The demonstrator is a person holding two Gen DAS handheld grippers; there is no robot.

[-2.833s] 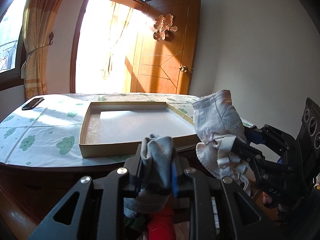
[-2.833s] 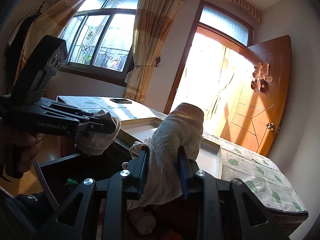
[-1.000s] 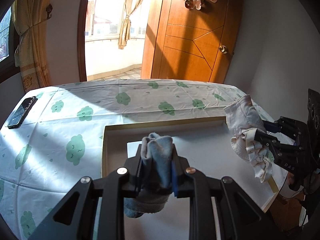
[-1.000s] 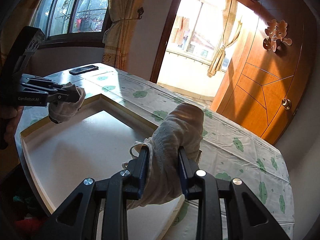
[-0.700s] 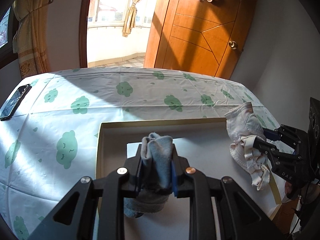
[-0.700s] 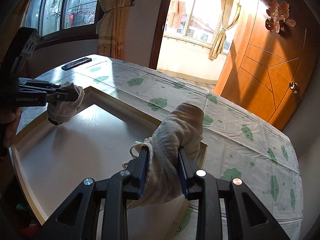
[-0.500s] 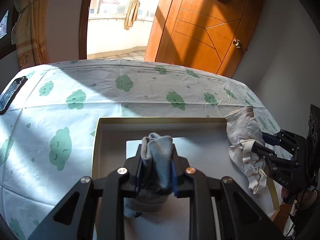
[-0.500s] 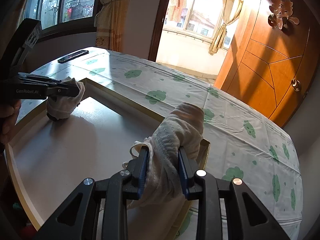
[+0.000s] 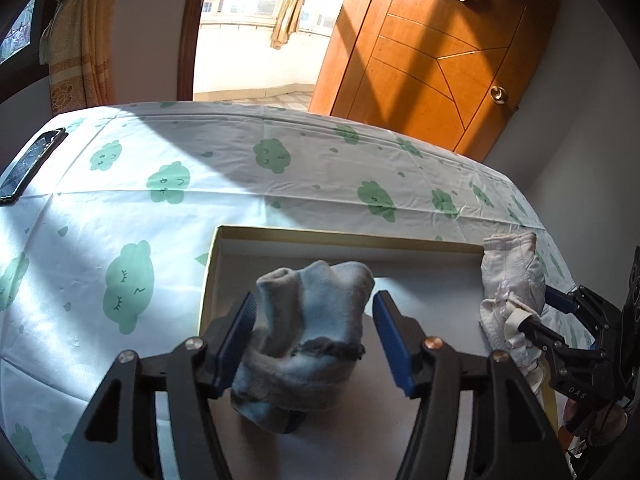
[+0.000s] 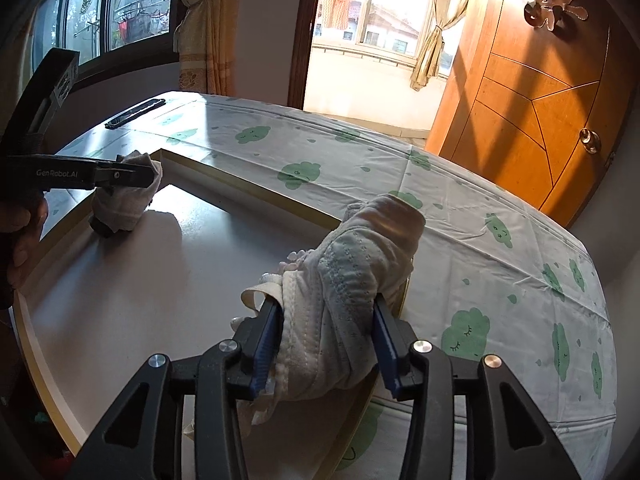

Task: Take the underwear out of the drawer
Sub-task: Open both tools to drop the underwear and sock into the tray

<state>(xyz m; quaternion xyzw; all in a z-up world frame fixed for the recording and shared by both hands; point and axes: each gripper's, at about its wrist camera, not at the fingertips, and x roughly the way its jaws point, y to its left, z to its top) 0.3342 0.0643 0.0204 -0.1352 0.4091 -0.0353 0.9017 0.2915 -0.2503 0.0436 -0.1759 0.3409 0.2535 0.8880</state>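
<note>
My left gripper [image 9: 314, 334] is open, its blue pads apart on either side of a grey-blue rolled piece of underwear [image 9: 308, 340] that rests on the white floor of a shallow cardboard box [image 9: 340, 238]. My right gripper [image 10: 326, 342] is open too, its pads spread around a white piece of underwear [image 10: 348, 280] lying at the box's right edge. The left gripper also shows in the right wrist view [image 10: 120, 178], over the box's left corner. The right gripper shows in the left wrist view [image 9: 560, 316].
The box sits on a table covered by a white cloth with green clouds [image 9: 160, 184]. A black phone [image 9: 30, 166] lies at the table's far left. A wooden door [image 9: 440, 60] and a bright doorway stand behind.
Both grippers came down into the box and their jaws opened, so both pieces of underwear now lie loose between the pads.
</note>
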